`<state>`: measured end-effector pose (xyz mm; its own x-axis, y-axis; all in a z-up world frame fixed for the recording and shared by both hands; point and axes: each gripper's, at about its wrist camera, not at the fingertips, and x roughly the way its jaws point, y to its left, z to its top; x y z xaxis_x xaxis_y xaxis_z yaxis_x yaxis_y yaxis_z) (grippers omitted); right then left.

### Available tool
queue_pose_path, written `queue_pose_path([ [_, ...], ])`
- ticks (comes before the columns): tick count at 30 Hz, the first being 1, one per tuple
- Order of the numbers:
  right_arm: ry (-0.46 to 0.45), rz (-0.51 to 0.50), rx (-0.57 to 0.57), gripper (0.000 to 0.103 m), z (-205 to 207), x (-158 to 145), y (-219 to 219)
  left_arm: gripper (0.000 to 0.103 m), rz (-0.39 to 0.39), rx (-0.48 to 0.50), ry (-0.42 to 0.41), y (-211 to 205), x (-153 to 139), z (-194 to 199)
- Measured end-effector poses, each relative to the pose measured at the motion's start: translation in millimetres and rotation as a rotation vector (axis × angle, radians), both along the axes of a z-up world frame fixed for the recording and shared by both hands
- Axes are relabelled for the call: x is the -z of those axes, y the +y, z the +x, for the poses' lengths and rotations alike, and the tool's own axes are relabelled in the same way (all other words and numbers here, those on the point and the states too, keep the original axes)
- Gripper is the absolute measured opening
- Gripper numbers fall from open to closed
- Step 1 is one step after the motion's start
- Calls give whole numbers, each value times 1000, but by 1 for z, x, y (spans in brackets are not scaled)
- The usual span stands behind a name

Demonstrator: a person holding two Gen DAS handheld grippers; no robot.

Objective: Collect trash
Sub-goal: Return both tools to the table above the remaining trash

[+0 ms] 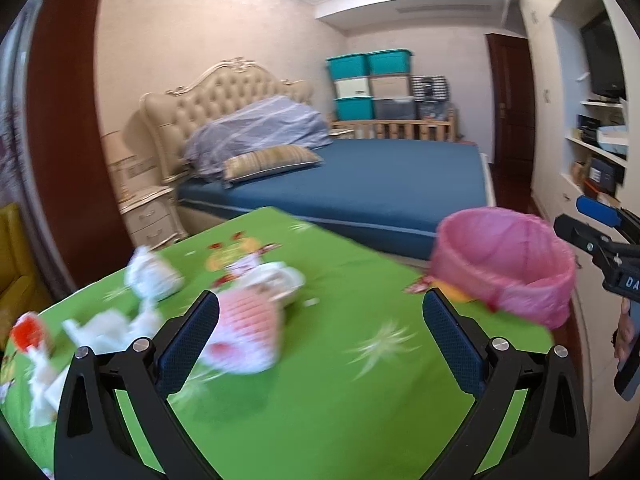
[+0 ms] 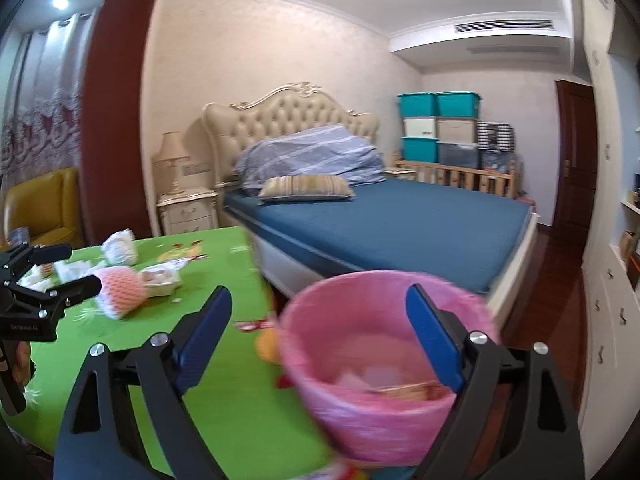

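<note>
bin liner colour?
Pink liner, clearest in the right wrist view.

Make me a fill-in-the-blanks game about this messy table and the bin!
1. The tablecloth is the colour ____.
2. The bin has a ____ bag in it.
3. Both tongs, left and right, are ____, holding nothing.
4. The pink foam net lies on the ____.

Answers: green; pink; open; table

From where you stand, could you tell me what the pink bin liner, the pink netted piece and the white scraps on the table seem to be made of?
Pink bin liner: thin plastic film, slightly translucent, gathered in folds over the rim.
Pink netted piece: probably foam fruit netting, matte, with a ribbed mesh look; blur leaves it open.
White scraps: likely crumpled tissue or paper, matte and creased.
Table: covered by a smooth green printed cloth, possibly plastic-coated.
</note>
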<state>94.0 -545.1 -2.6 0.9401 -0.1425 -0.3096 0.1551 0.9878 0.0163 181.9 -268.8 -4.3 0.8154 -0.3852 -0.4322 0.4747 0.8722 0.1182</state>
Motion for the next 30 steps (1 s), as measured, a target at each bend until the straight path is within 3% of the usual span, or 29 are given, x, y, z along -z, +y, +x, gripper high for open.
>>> queue_pose_path([
  [11,114,7,-180,86,53,23,120,96,33,-266,-7,143,9,2],
  [15,175,2,-218,86,76,29,153,96,46,-316,38,192,14,11],
  [23,215,-44,-258,86,115,25,198,96,59,-333,108,251,21,38],
  [30,287,-50,-245,86,150,36,221,95,17,-308,177,267,37,66],
])
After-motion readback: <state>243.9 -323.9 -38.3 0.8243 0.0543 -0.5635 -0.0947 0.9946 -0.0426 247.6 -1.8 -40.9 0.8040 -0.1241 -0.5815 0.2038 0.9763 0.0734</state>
